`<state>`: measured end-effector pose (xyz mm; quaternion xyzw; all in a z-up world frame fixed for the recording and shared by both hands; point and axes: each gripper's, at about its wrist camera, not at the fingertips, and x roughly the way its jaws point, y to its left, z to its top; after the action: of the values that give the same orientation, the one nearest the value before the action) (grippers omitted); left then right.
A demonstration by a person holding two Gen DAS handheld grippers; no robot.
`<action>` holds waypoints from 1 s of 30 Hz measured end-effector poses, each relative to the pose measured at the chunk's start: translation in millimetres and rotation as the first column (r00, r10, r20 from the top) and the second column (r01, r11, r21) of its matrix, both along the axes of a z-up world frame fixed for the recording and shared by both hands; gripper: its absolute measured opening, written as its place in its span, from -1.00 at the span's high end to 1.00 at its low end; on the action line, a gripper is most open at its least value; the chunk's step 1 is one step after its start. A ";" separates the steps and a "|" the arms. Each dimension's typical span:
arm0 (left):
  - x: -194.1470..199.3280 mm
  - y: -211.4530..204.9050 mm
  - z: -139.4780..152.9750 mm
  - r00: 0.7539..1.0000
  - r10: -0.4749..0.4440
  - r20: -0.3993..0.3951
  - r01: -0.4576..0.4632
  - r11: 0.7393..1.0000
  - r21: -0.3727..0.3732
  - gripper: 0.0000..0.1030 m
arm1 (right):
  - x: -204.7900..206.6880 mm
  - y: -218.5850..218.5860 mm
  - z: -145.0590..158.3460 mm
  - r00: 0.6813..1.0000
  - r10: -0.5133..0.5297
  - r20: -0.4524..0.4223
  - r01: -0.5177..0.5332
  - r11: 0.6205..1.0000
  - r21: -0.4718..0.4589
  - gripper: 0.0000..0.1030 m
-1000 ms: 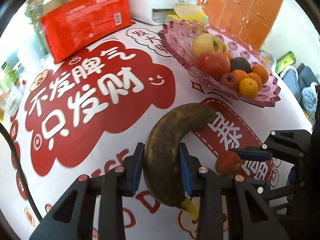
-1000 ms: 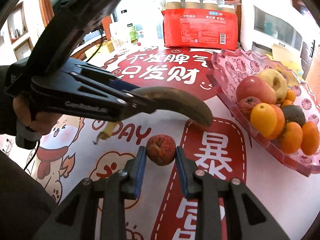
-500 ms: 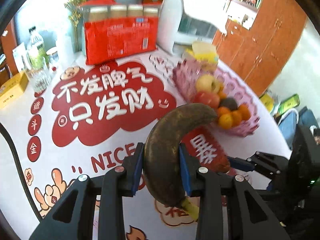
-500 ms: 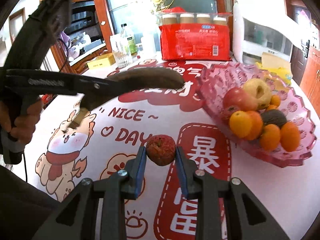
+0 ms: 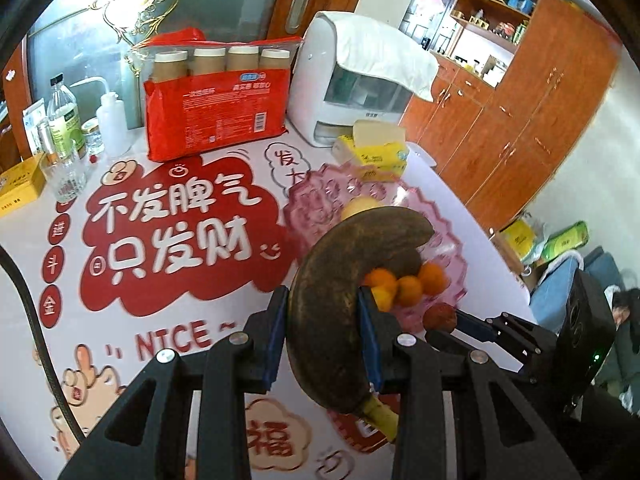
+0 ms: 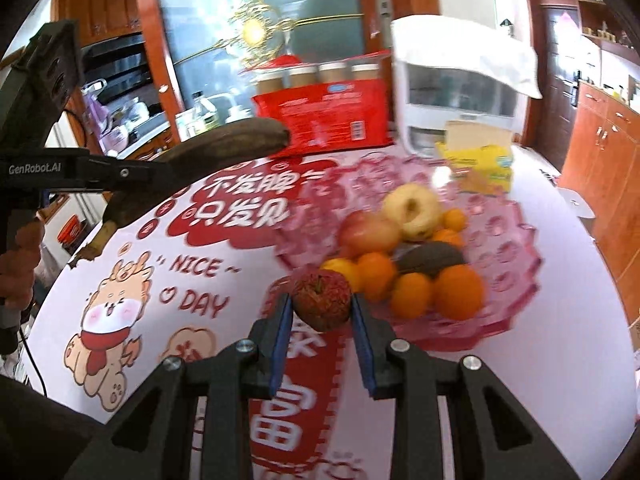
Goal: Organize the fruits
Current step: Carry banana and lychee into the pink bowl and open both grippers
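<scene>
Two hand-held grippers clenched: left [image 5: 322,334] on banana [image 5: 340,300] | right [image 6: 320,320] on red fruit [image 6: 322,300] | pink bowl [image 6: 508,240]: apples, oranges

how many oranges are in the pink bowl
6 oranges show in the pink bowl: four at the near side, two behind by the yellow apple; more may be hidden underneath.

Banana [image 5: 340,312] between left jaws: matt, brown, rough-speckled skin. Small apple [image 6: 322,300] between right jaws: dull red, wrinkled. Bowl [image 6: 516,280] beyond right jaws: glossy pink clear plastic, embossed. Tablecloth [image 5: 168,240] under both: smooth, printed. Finger pads [image 6: 280,336]: blue, matt.
</scene>
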<state>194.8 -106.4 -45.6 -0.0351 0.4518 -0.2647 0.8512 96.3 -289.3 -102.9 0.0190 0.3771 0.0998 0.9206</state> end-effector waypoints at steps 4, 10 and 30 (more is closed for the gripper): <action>8.9 -26.4 0.8 1.000 0.029 0.001 -0.029 1.000 -0.008 0.38 | 6.3 -31.8 6.8 1.000 -0.029 0.005 0.029 1.000 -0.011 0.42; 29.5 -67.9 -1.8 0.997 0.070 0.013 -0.070 0.998 -0.003 0.38 | 22.4 -69.0 8.1 0.999 -0.050 -0.018 0.049 0.998 -0.035 0.42; 83.3 -122.5 -51.1 0.981 0.169 -0.093 -0.159 0.981 0.113 -0.04 | 81.4 -130.6 -21.2 0.990 -0.072 -0.119 0.073 0.997 0.004 0.37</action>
<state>278.0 -229.0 -96.7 -0.0411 0.5035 -0.1673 0.8466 177.7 -419.9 -124.1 0.0424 0.4297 0.0665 0.8995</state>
